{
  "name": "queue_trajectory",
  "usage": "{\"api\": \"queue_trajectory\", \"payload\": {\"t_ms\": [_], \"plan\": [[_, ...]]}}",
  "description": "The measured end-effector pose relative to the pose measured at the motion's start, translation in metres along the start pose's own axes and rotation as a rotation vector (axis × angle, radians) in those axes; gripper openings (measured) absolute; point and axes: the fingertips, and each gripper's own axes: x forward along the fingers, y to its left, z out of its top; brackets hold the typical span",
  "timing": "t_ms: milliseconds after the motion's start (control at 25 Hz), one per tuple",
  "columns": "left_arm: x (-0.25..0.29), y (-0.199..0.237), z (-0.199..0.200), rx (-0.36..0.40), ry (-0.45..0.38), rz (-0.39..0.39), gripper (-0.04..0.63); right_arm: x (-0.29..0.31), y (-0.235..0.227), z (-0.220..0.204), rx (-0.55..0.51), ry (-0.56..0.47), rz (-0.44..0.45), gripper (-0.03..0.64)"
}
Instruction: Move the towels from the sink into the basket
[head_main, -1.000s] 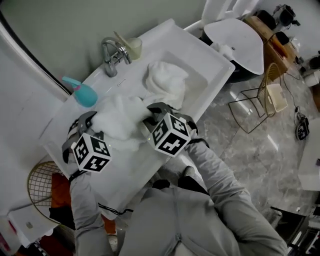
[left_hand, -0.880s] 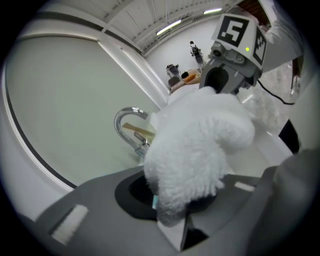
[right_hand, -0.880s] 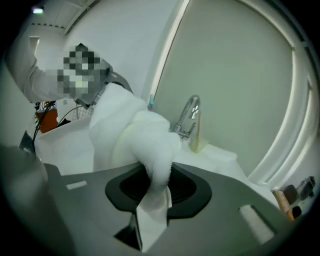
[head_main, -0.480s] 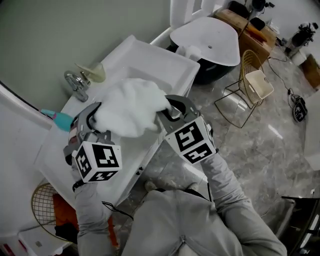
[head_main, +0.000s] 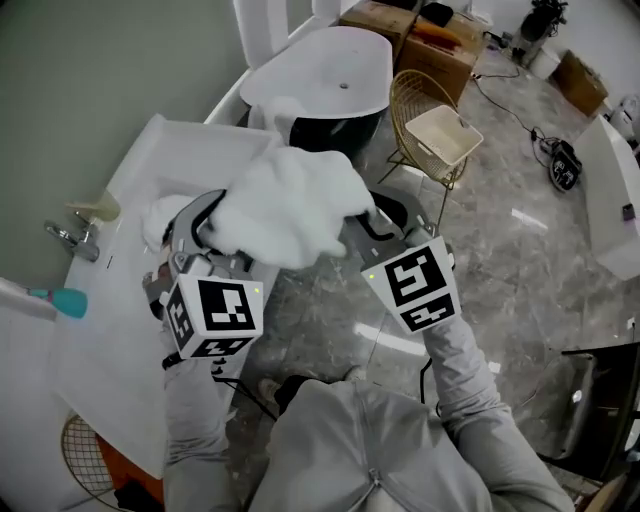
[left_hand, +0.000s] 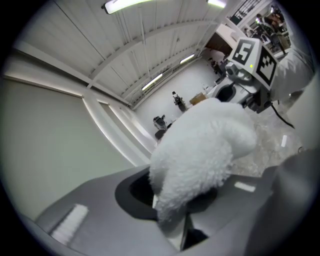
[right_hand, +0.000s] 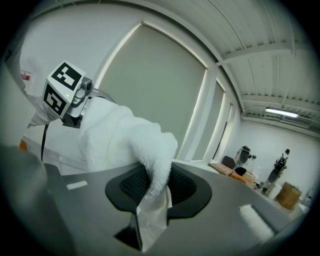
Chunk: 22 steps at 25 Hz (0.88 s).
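Note:
A fluffy white towel (head_main: 288, 208) hangs in the air, stretched between both grippers, over the sink's front edge and the marble floor. My left gripper (head_main: 197, 232) is shut on the towel's left end (left_hand: 200, 150), its pads pinching the cloth. My right gripper (head_main: 366, 218) is shut on the right end (right_hand: 125, 135). A second white towel (head_main: 158, 217) lies in the sink (head_main: 190, 150) behind the left gripper. The gold wire basket (head_main: 420, 110) with a cream liner stands on the floor, beyond the held towel to the right.
A white bathtub (head_main: 320, 65) stands beside the basket. A faucet (head_main: 68, 238), a cup (head_main: 95, 208) and a teal bottle (head_main: 55, 301) sit on the sink's rim at left. Another wire basket (head_main: 85, 455) is under the counter at bottom left. Boxes and cables lie at the far right.
Both grippers have lifted the towel out of the sink and carried it to the right, off the basin. The view has swung towards the gold basket and bathtub.

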Motion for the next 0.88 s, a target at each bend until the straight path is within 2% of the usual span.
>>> {"api": "queue_trajectory", "payload": {"t_ms": [280, 520, 720, 880], "plan": [[0.088, -0.098, 0.095, 0.0, -0.117, -0.19, 0.138, -0.061, -0.113, -0.082, 0.072, 0.1, -0.19, 0.094], [0.174, -0.17, 0.164, 0.02, -0.206, -0.352, 0.138, -0.082, -0.204, -0.143, 0.145, 0.172, -0.335, 0.094], [0.25, -0.209, 0.219, 0.032, -0.271, -0.438, 0.137, -0.078, -0.286, -0.178, 0.17, 0.219, -0.427, 0.092], [0.312, -0.219, 0.264, 0.041, -0.322, -0.489, 0.137, -0.065, -0.357, -0.193, 0.193, 0.236, -0.496, 0.094]]}}
